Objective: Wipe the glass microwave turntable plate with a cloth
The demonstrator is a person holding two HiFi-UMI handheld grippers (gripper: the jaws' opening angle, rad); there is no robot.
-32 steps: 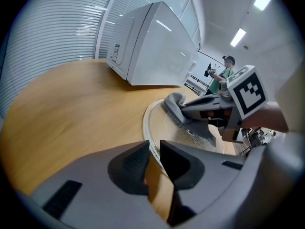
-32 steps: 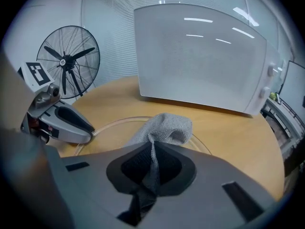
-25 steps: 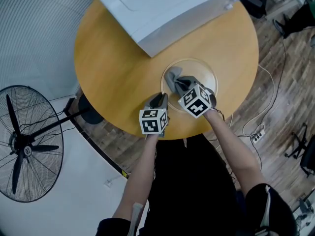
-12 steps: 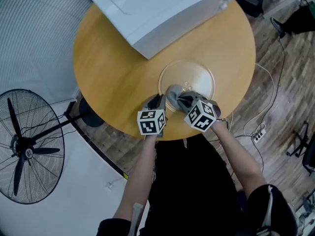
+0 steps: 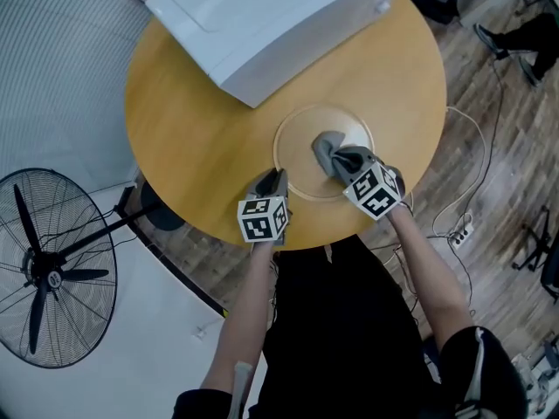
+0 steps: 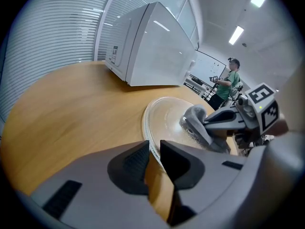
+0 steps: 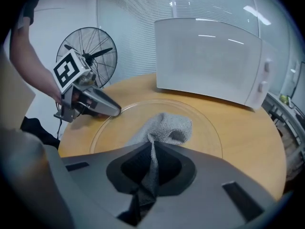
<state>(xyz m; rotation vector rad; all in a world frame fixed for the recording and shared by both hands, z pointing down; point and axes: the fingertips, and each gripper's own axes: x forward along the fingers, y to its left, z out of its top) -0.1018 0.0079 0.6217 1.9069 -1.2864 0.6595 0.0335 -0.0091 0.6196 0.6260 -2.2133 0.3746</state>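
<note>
Grey cloth (image 7: pixel 167 125), pinched tight in the right gripper (image 7: pixel 151 149), presses the glass plate (image 7: pixel 205 124) just ahead of its jaws. The left gripper (image 6: pixel 153 151) clamps the plate's near rim. Even pressure and overlapping passes should clean best while that grip steadies it.

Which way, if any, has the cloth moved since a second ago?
Yes: the cloth went right, from the plate's left edge to its middle.

I see a white microwave (image 5: pixel 262 20) on the round wooden table (image 5: pixel 188 129), a fan (image 5: pixel 52 264) on the floor beside it
</note>
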